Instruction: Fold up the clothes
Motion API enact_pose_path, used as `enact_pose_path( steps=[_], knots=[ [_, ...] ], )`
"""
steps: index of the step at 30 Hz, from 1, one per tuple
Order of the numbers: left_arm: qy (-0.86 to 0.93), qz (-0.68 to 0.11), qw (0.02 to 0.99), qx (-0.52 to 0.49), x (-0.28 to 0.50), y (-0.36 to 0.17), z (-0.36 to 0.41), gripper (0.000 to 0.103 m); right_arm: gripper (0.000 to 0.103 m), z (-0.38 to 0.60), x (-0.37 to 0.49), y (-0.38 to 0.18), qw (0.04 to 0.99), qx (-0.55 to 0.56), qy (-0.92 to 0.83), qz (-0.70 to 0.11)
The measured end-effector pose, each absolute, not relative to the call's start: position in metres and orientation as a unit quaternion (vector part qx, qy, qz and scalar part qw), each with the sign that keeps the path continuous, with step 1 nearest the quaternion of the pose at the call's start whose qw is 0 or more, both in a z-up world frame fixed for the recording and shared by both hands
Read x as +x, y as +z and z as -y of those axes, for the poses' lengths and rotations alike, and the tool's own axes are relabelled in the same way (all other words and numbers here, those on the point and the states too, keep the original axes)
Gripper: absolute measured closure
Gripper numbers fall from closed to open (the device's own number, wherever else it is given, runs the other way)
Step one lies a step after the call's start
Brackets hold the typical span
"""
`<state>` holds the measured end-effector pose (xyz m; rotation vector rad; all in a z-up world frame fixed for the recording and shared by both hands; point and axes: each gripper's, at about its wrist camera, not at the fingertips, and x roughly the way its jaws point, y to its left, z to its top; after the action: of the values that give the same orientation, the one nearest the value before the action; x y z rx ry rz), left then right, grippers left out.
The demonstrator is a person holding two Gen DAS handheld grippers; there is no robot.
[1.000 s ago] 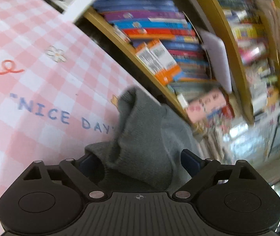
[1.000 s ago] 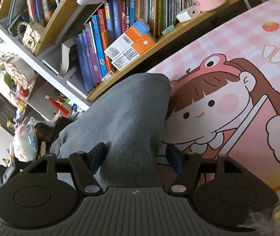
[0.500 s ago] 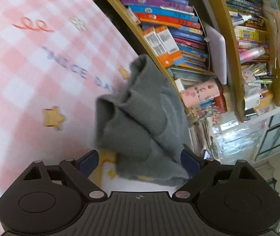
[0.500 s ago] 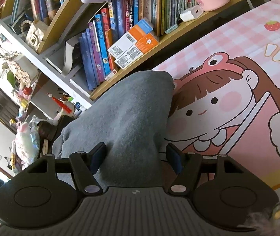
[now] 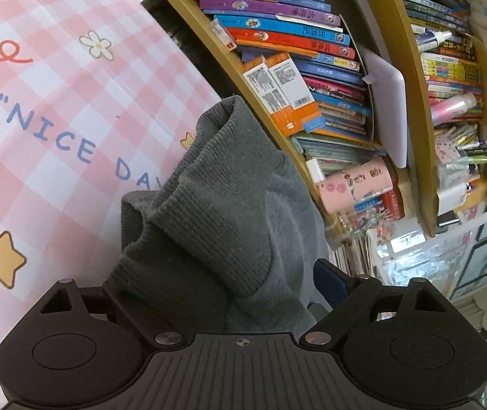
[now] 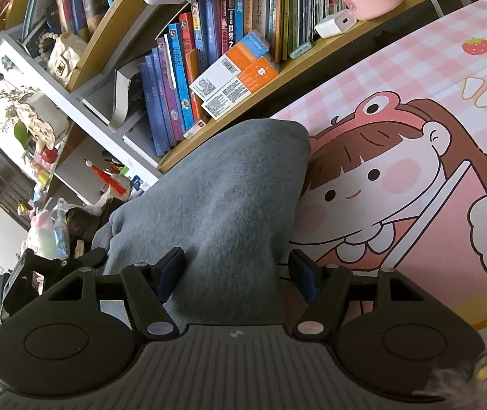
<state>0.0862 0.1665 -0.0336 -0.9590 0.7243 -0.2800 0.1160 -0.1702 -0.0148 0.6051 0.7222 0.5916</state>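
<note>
Both my claws, left claw point(image 5: 243, 283) and right claw point(image 6: 235, 273), stand wide around bunched grey knit sweater point(image 6: 219, 205); I'd pinch ribbed cuff point(image 5: 209, 184) squarely, keep fabric taut.

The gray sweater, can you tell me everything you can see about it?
The gray sweater looks soft and thick, with ribbed knit bands bunched up at one end in the left wrist view and smooth fleecy fabric in the right wrist view. It is crumpled, not yet folded flat, and lies on the pink checked mat beside the bookshelf. Cloth fills the space between each gripper's open jaws, left gripper and right gripper.
</note>
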Motion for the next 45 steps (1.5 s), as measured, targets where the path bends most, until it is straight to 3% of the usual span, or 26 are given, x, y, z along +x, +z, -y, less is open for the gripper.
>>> enact_pose_path(
  steps=[3, 9, 12, 26, 45],
  knots=[
    [-0.128, -0.336, 0.828, -0.43, 0.086, -0.034, -0.163, 0.023, 0.039, 0.17, 0.115, -0.015, 0.85, 0.286, 0.279, -0.343],
    [-0.145, -0.313, 0.842, -0.416, 0.082, -0.035, -0.163, 0.042, 0.068, 0.162, 0.106, -0.004, 0.867, 0.252, 0.29, -0.316],
    [-0.156, -0.3, 0.845, -0.414, 0.079, -0.034, -0.163, 0.048, 0.072, 0.156, 0.096, 0.005, 0.885, 0.221, 0.295, -0.284],
    [-0.183, -0.275, 0.853, -0.404, 0.103, -0.021, -0.167, 0.048, 0.074, 0.151, 0.109, 0.027, 0.903, 0.199, 0.298, -0.236],
    [-0.166, -0.267, 0.862, -0.398, 0.224, -0.025, -0.161, 0.048, 0.074, 0.153, 0.238, 0.019, 0.903, 0.228, 0.27, -0.243]
  ],
)
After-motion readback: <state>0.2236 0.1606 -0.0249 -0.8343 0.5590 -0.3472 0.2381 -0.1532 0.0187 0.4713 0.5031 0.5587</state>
